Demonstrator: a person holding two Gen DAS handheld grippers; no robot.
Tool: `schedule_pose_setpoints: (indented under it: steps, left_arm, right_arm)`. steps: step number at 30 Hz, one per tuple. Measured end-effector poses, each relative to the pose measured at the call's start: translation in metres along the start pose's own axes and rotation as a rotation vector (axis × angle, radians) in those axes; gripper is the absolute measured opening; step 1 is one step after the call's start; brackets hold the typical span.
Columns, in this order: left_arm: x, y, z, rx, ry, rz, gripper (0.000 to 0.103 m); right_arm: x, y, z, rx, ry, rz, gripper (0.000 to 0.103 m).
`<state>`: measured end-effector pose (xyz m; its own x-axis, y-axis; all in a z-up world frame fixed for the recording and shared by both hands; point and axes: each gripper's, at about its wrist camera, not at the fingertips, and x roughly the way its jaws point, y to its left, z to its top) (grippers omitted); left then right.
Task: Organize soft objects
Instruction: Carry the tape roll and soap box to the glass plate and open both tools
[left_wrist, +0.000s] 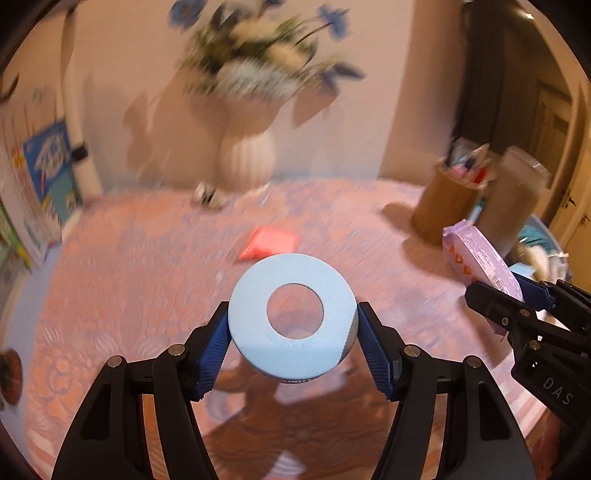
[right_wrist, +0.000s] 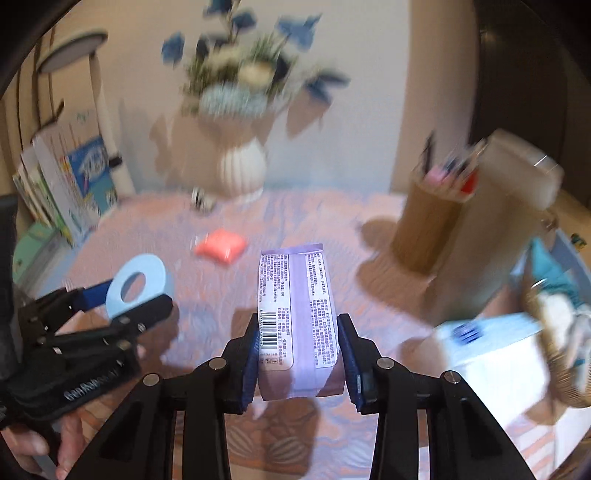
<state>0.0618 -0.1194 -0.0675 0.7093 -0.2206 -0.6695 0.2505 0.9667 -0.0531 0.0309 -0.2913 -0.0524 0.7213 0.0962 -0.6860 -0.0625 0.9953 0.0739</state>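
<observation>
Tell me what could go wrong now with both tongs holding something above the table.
The blue ring is pinched only at its curved edges by the left tongs, so it could twist or slip out. The purple packet sticks far past the right tongs and may sag. The cluttered basket and wooden holder are easy to knock.

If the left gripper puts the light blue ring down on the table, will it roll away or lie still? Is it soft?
The light blue ring is round with flat faces, so it would probably roll on its edge and lie still on a face. Held between the left gripper pads, it keeps its shape, so it seems fairly firm. The patterned tablecloth may slow rolling.
</observation>
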Motion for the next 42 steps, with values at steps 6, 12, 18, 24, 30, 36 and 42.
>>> schedule_pose_setpoints:
  steps: [6, 12, 18, 24, 30, 36, 42]
  left_arm:
    - [-0.028, -0.064, 0.03, 0.095, -0.053, 0.016, 0.064]
    - [-0.046, -0.121, 0.053, 0.169, -0.103, -0.051, 0.064]
    - [-0.059, -0.185, 0.064, 0.264, -0.144, -0.121, 0.064]
    - [-0.061, -0.245, 0.074, 0.34, -0.166, -0.201, 0.064]
    - [-0.048, -0.292, 0.087, 0.369, -0.157, -0.303, 0.064]
    - [-0.013, -0.33, 0.12, 0.344, -0.072, -0.46, 0.064]
    - [0.026, -0.369, 0.123, 0.343, -0.054, -0.464, 0.064]
  right_arm:
    - [-0.05, -0.039, 0.012, 0.065, -0.086, -0.051, 0.038]
    - [-0.095, -0.095, 0.016, 0.178, -0.179, -0.151, 0.038]
    - [-0.125, -0.153, 0.01, 0.273, -0.219, -0.239, 0.038]
    - [-0.137, -0.21, -0.001, 0.357, -0.218, -0.31, 0.038]
    - [-0.137, -0.267, -0.009, 0.438, -0.189, -0.357, 0.038]
    - [-0.125, -0.34, -0.025, 0.65, -0.144, -0.325, 0.038]
    - [-0.1, -0.382, -0.024, 0.75, -0.098, -0.291, 0.038]
